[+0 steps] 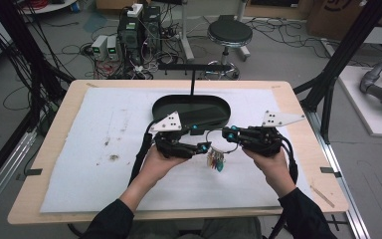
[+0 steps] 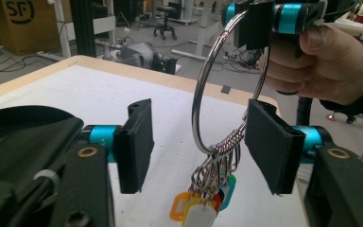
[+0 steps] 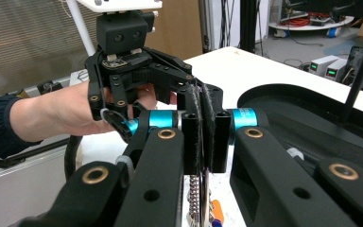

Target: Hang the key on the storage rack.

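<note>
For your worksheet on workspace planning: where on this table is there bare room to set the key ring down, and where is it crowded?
Free: white mat left of the left gripper, and the near strip. Crowded: centre, around key ring, right gripper, black tray.

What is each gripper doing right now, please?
Left gripper: open, jaws either side of the key ring, right pad about touching it, not clamped.
Right gripper: shut on the key ring.
</note>
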